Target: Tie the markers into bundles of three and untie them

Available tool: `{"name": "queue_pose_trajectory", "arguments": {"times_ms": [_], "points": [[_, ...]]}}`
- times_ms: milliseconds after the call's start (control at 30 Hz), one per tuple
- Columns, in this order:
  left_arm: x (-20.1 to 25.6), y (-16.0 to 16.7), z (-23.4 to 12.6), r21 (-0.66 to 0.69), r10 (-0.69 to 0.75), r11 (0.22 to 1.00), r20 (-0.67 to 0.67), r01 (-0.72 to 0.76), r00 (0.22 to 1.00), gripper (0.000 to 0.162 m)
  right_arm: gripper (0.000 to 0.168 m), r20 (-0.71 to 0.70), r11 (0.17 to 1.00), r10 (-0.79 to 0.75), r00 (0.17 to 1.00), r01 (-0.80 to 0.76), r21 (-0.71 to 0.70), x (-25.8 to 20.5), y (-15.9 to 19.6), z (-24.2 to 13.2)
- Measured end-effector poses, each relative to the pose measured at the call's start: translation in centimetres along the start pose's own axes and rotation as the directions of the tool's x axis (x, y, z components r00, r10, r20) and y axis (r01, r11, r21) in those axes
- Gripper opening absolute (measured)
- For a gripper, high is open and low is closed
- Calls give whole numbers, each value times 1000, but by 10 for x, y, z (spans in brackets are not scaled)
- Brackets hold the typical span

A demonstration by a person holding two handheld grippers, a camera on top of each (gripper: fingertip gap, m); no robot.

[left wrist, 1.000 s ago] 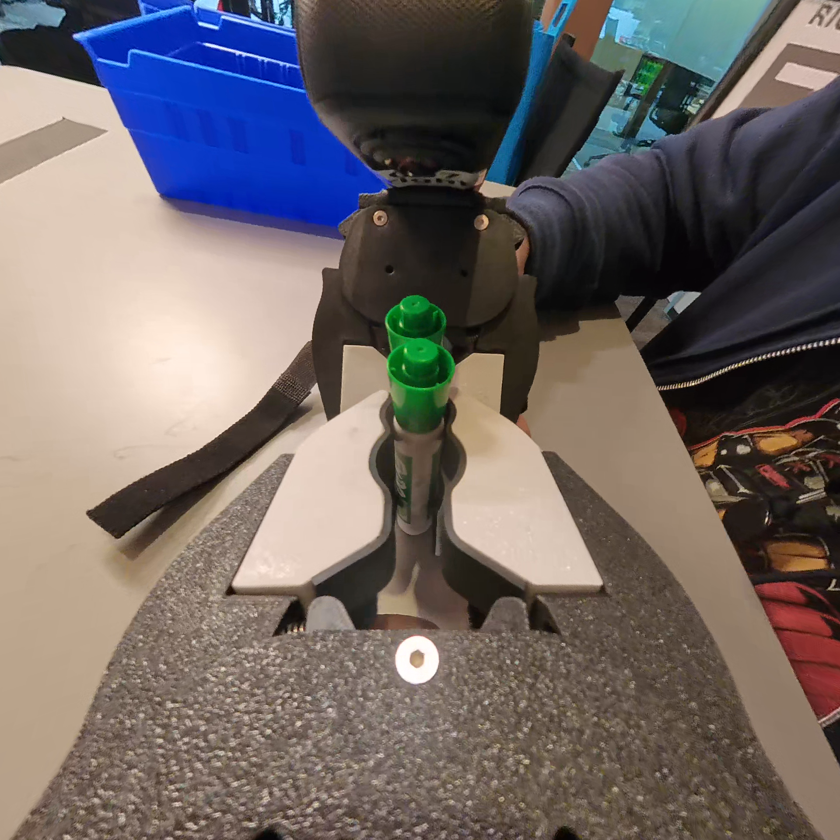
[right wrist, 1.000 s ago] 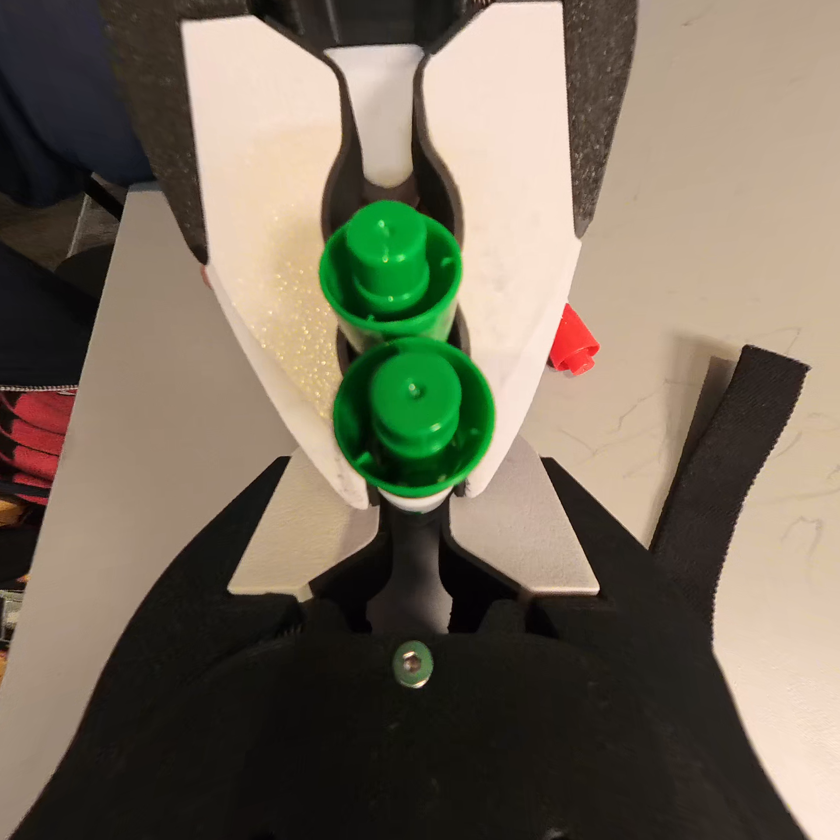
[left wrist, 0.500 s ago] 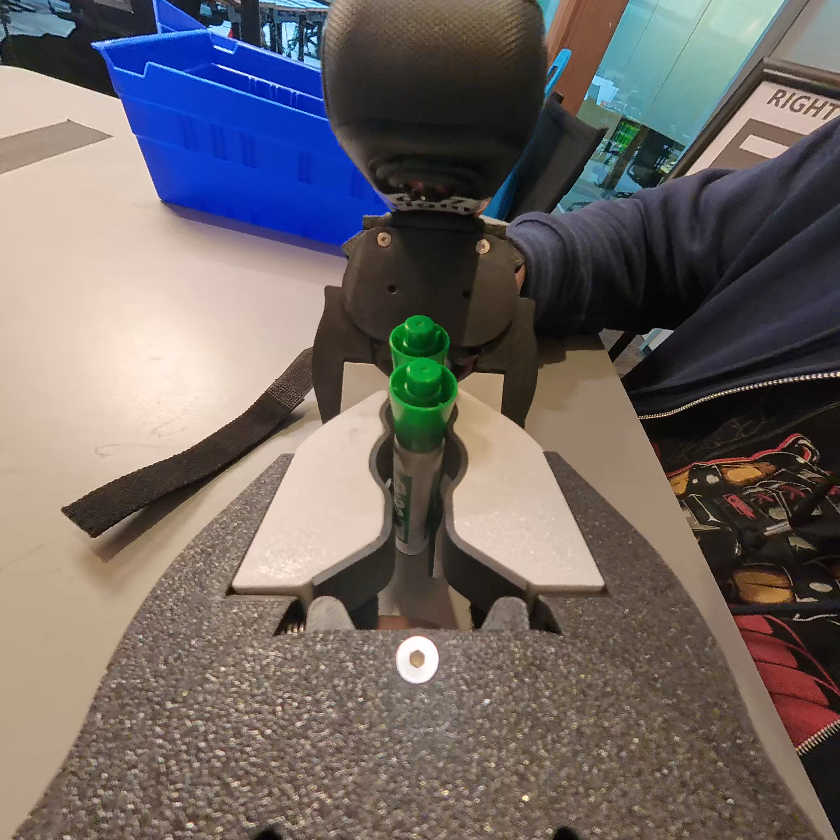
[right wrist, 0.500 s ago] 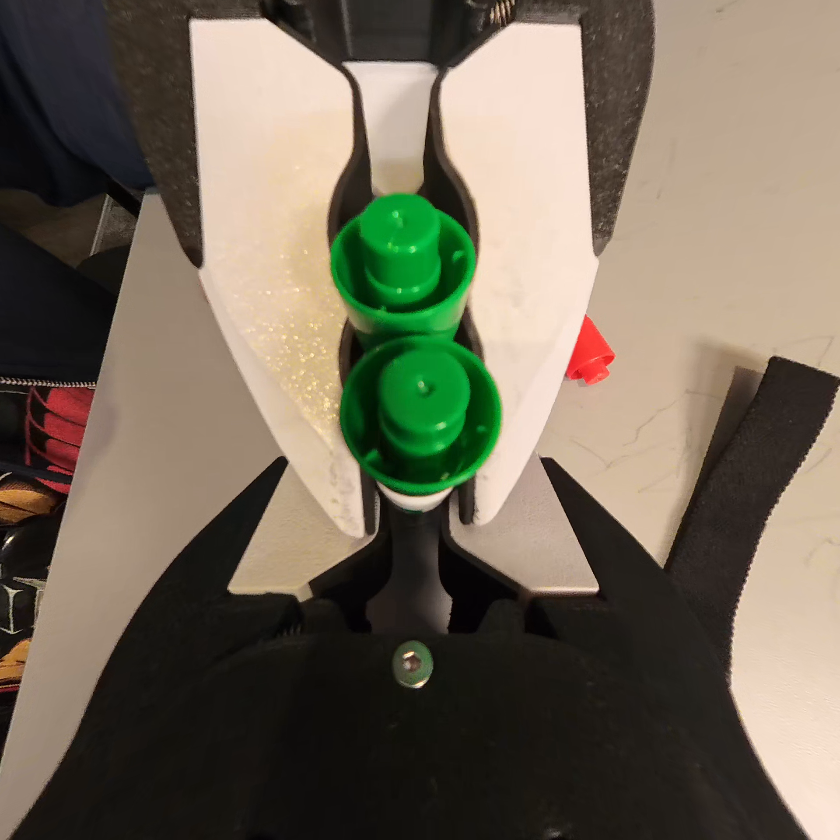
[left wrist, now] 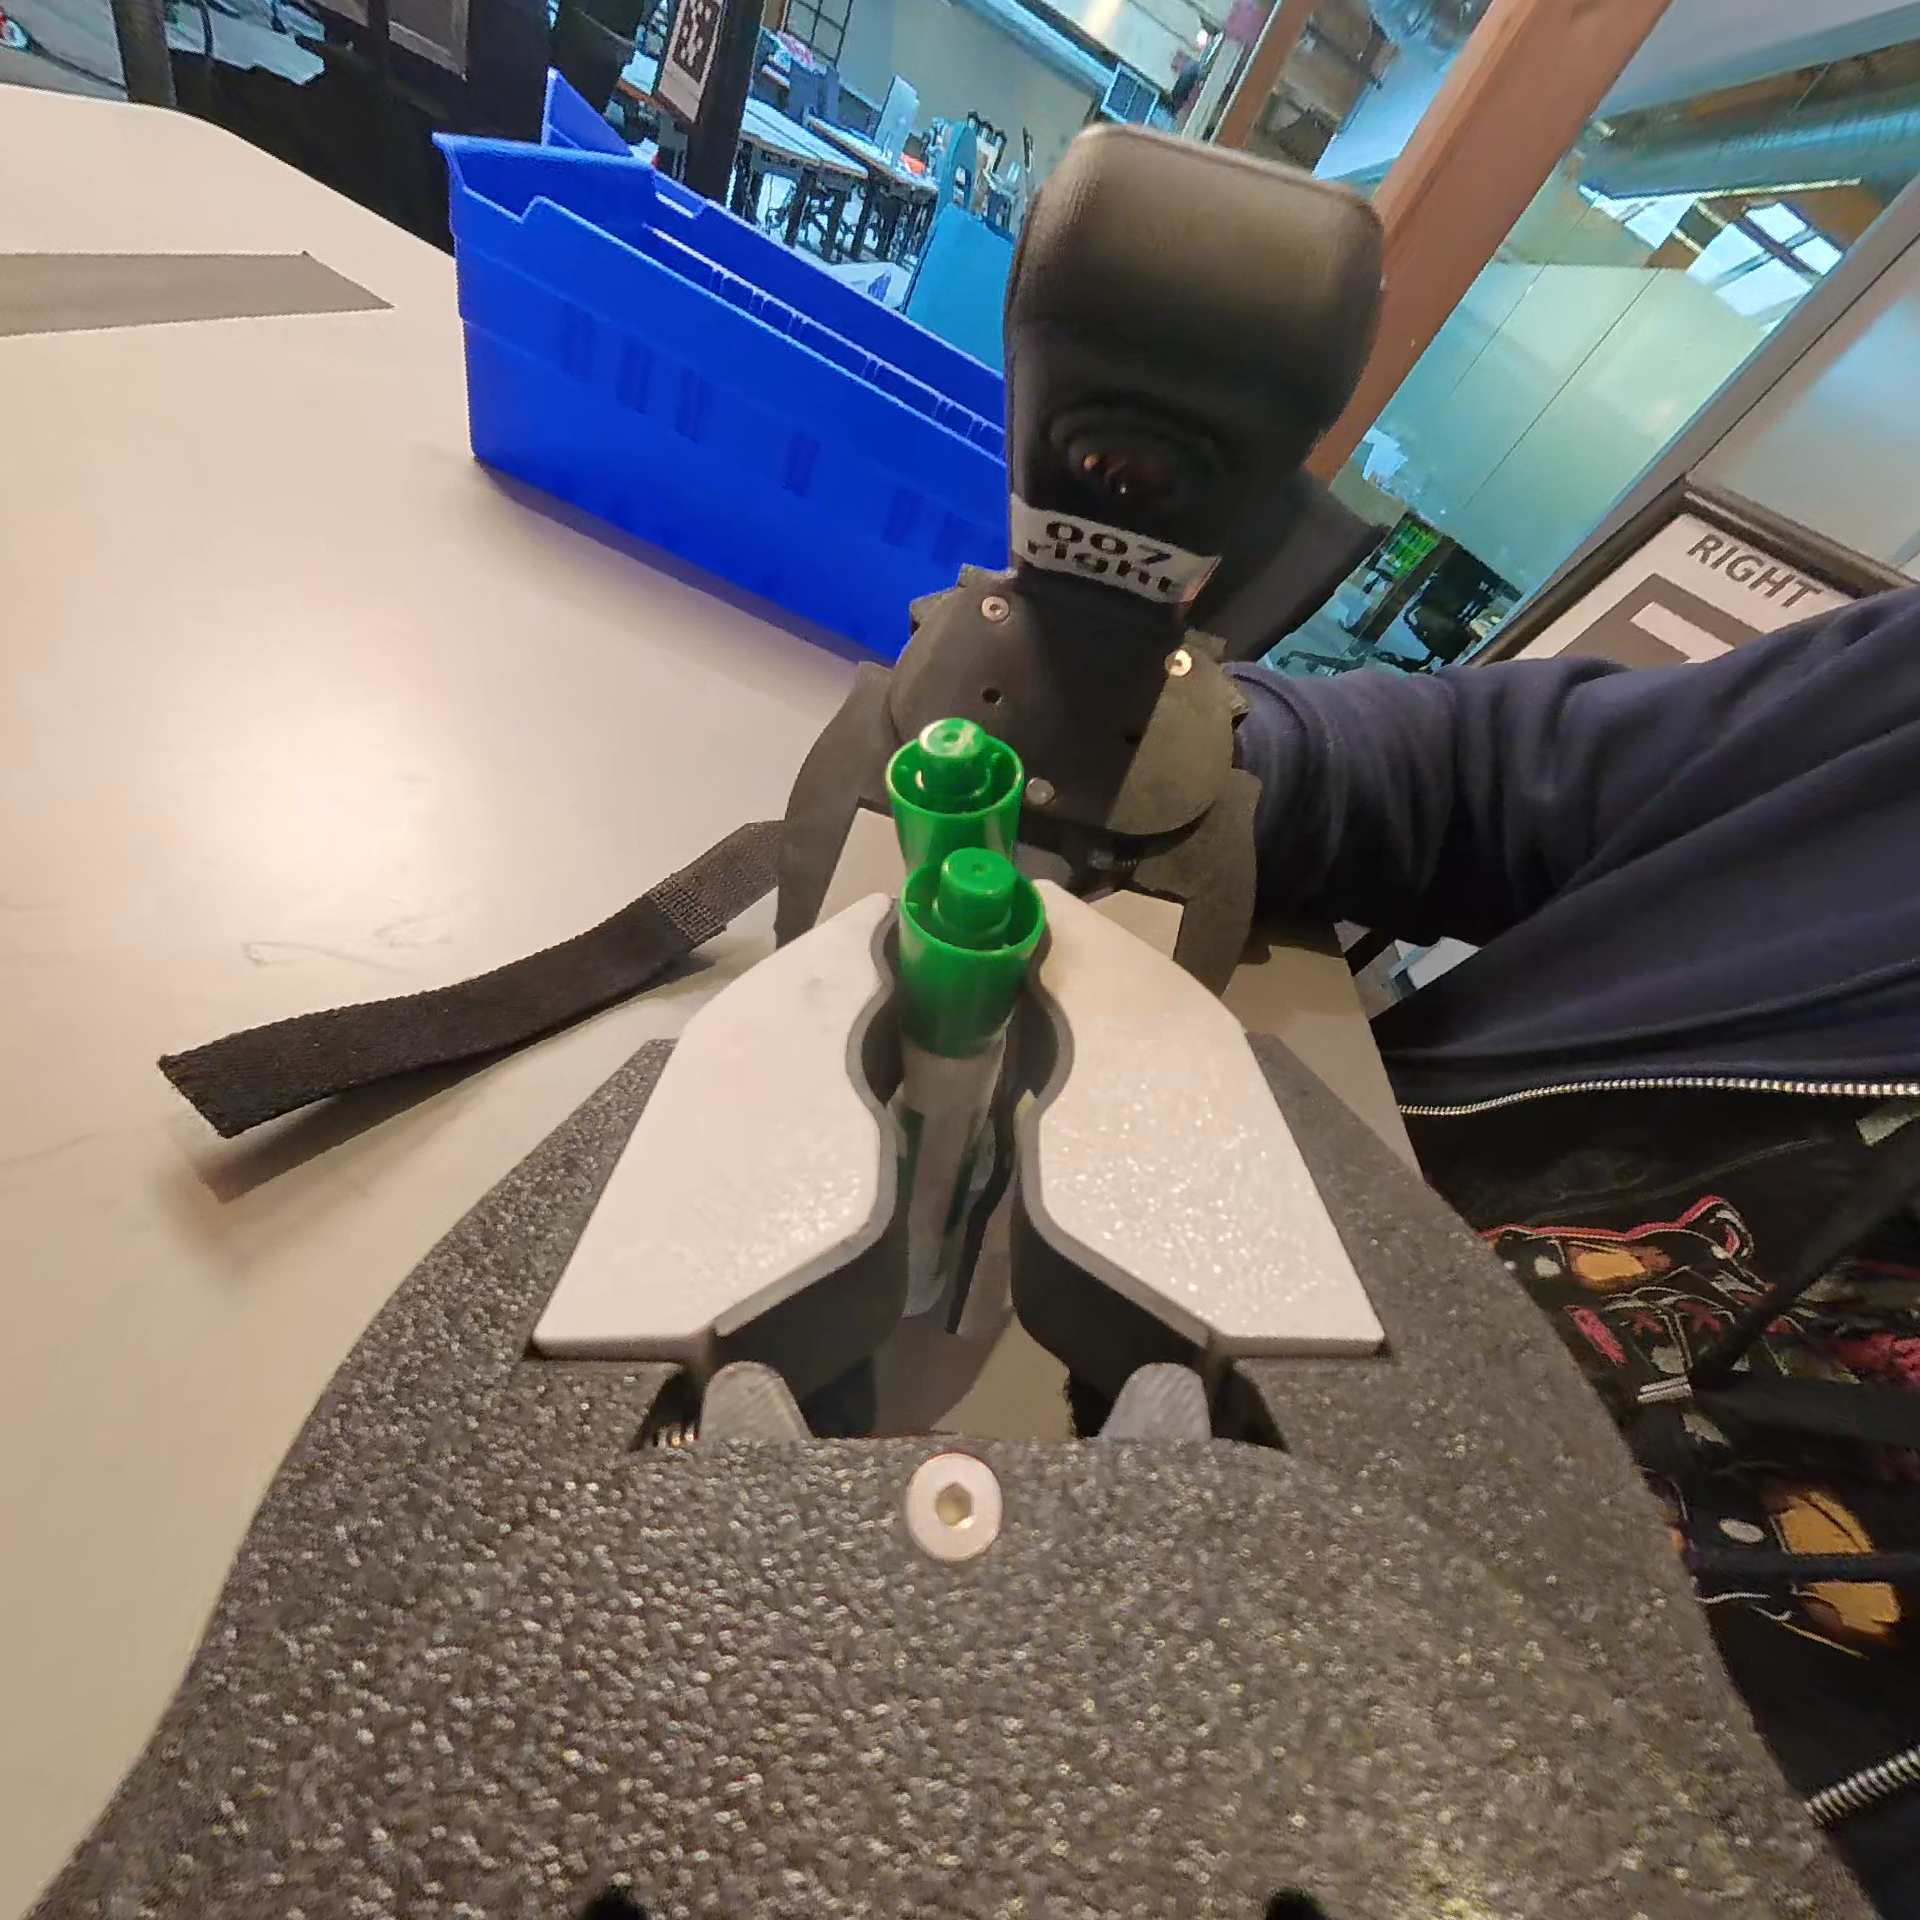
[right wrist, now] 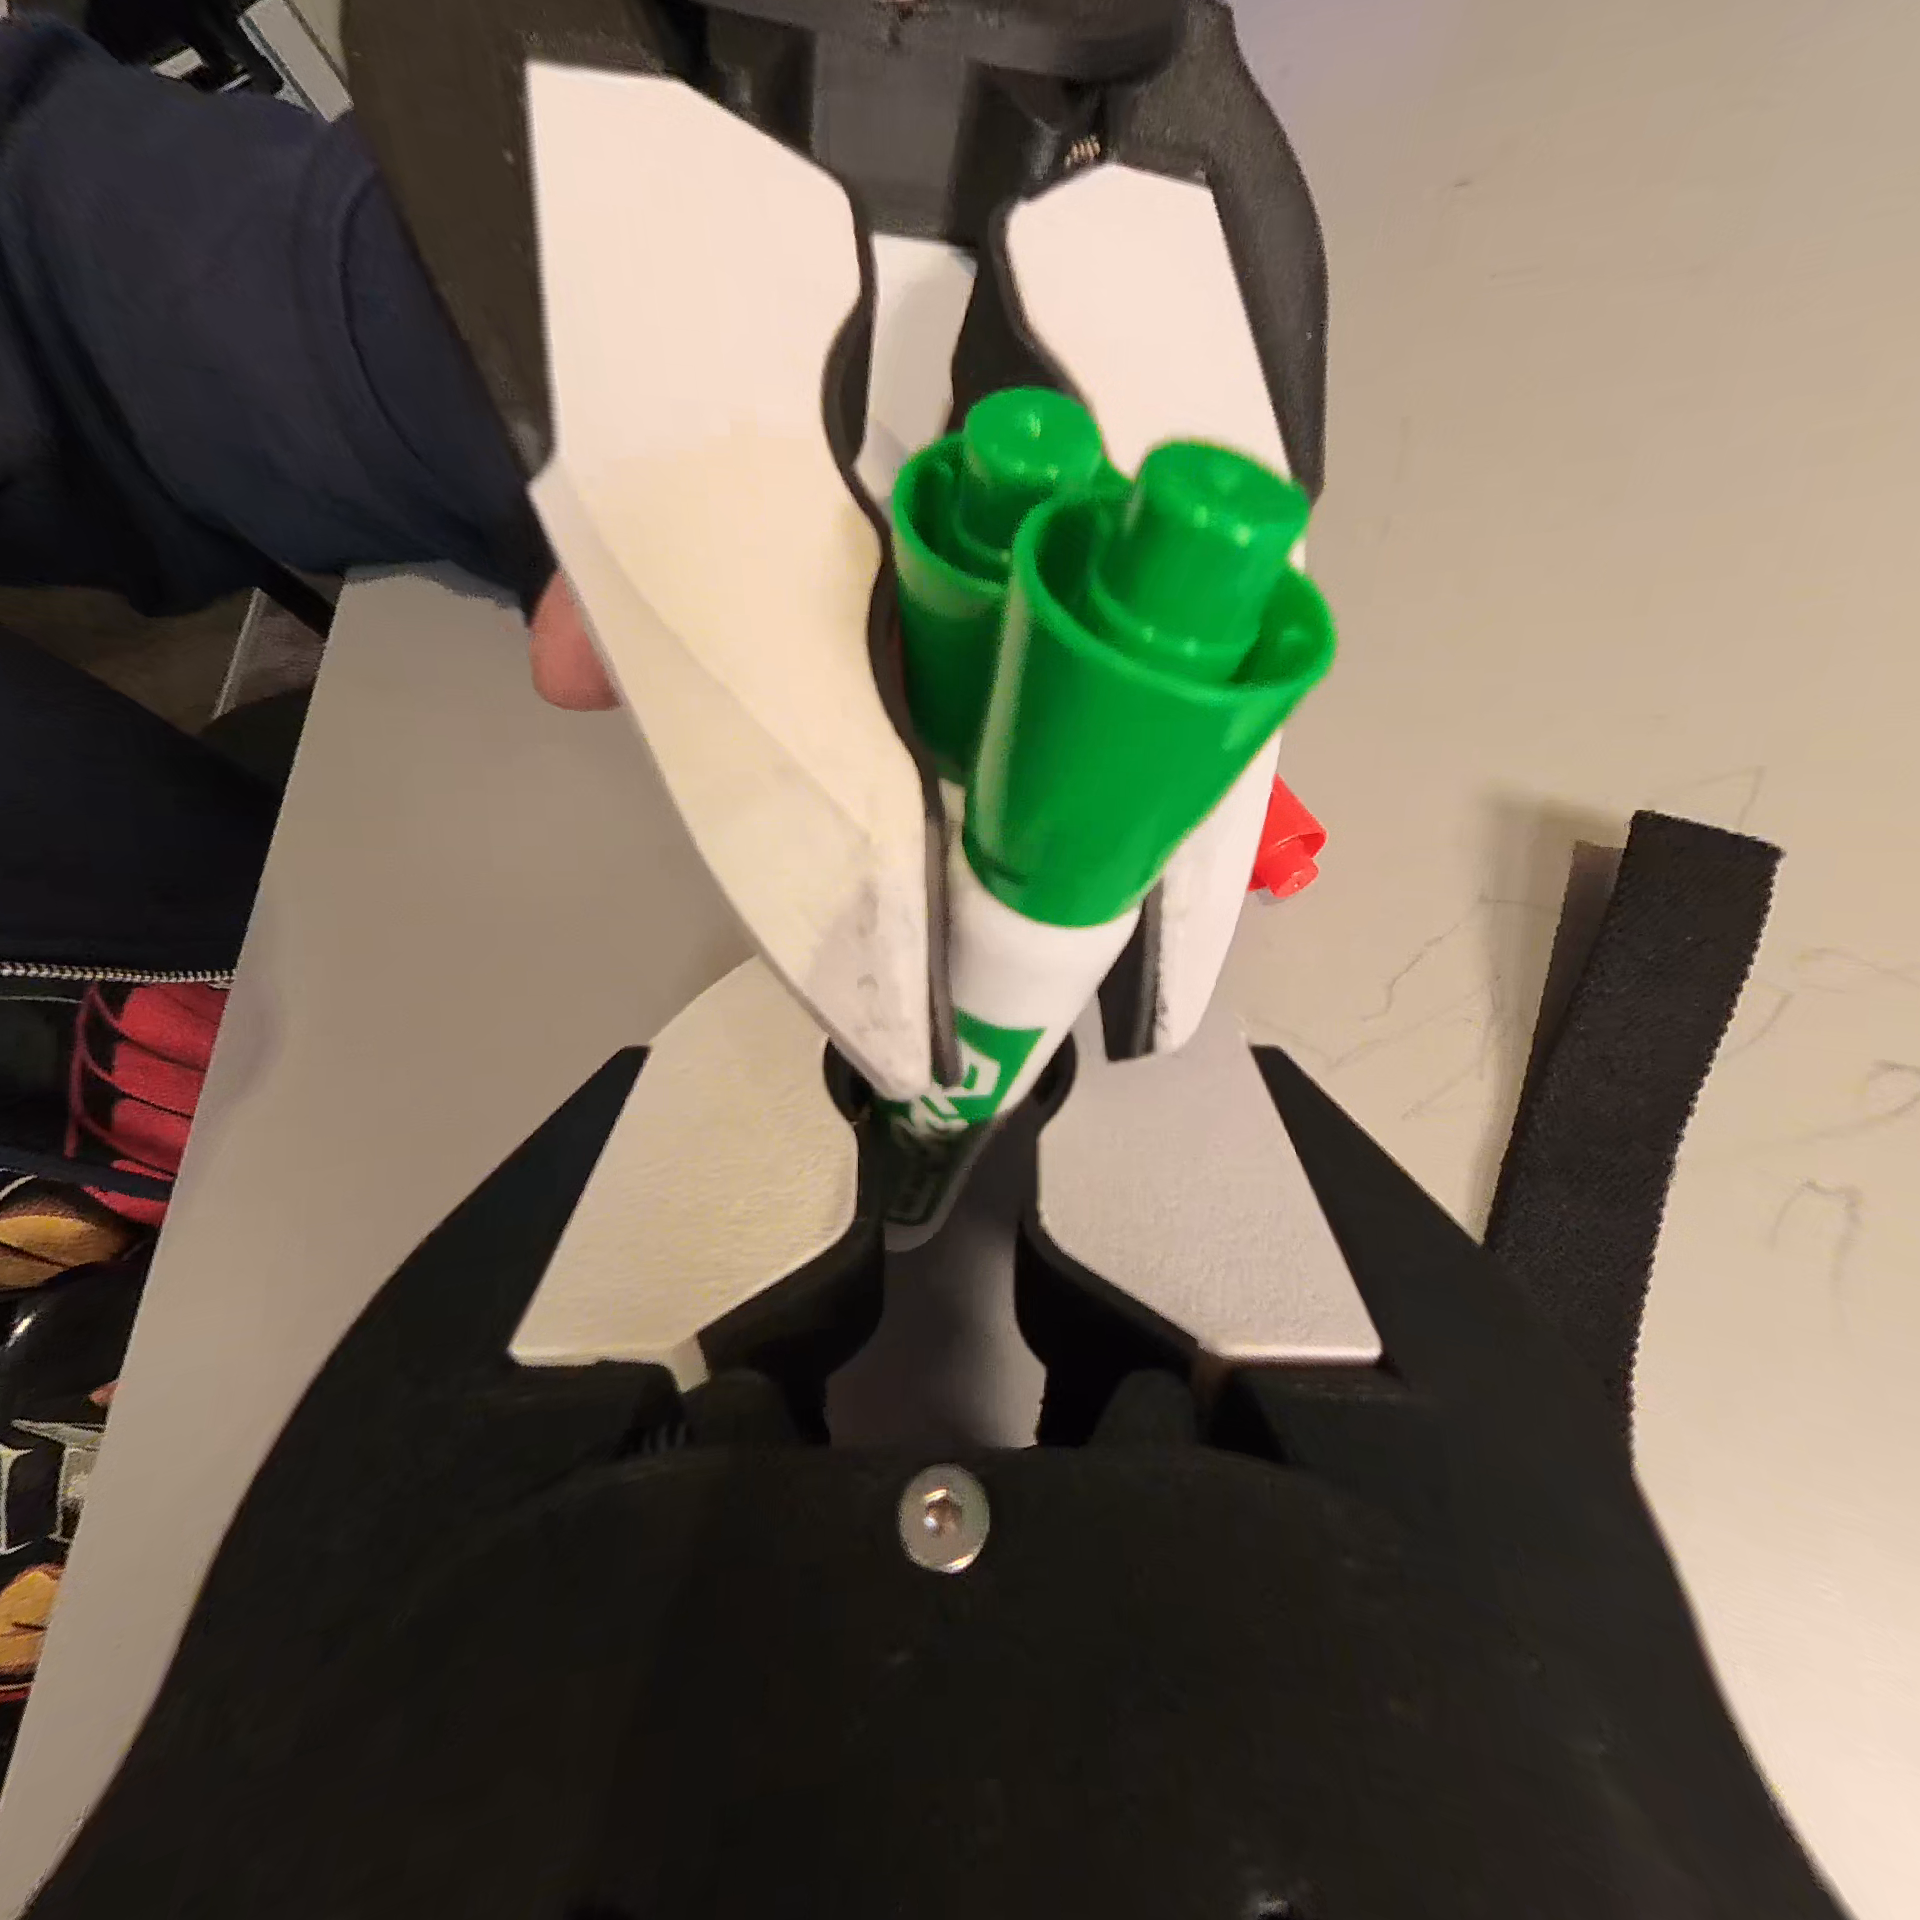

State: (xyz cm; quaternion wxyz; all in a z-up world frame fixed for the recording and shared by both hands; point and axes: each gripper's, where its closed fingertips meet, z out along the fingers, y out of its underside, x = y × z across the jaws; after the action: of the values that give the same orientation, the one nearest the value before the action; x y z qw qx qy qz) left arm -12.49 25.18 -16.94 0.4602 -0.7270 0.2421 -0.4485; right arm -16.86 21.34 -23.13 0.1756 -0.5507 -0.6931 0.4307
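Two green-capped markers stand side by side between the facing grippers. My left gripper (left wrist: 961,920) is shut on the nearer marker (left wrist: 966,966) in the left wrist view. The second marker (left wrist: 954,790) rises just behind it, in front of the right gripper's black body (left wrist: 1081,707). In the right wrist view my right gripper (right wrist: 951,1086) is shut on the near marker (right wrist: 1122,707). The left gripper's white fingers (right wrist: 727,582) come down from above around the other marker (right wrist: 987,520). A red marker cap (right wrist: 1286,842) lies on the table behind. A black strap (left wrist: 468,997) lies flat; it also shows in the right wrist view (right wrist: 1621,1039).
A blue plastic bin (left wrist: 727,416) stands at the back of the grey table (left wrist: 260,675). A person's dark sleeve (left wrist: 1558,790) and body are along the table's right edge. A grey tape strip (left wrist: 156,296) is at the far left. Left tips to right tips: about 8 cm.
Both grippers have tilted, still shut on their markers. In the right wrist view the markers were end-on and now lean right, showing their sides. The strap has not moved.
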Motion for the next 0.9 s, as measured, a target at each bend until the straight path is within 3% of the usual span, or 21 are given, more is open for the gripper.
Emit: {"name": "queue_pose_trajectory", "arguments": {"times_ms": [233, 567, 700, 900], "points": [[1, -4, 0, 30, 11, 999, 3, -11, 1000, 18, 20, -7, 1000, -6, 1000, 6, -10, 0, 0, 2], [-1, -22, -7, 141, -86, 986, 12, 84, 996, 18, 32, -22, 1000, 11, 1000, -10, 15, 3, -2, 0], [-8, -34, -18, 226, -171, 960, 10, 164, 985, 18, 42, -63, 1000, 6, 998, -5, 19, 7, -3, -1], [-31, -46, -39, 345, -345, 884, 29, 315, 938, 18, 42, -85, 1000, 31, 996, -31, -1, 11, 1, 0]]}}
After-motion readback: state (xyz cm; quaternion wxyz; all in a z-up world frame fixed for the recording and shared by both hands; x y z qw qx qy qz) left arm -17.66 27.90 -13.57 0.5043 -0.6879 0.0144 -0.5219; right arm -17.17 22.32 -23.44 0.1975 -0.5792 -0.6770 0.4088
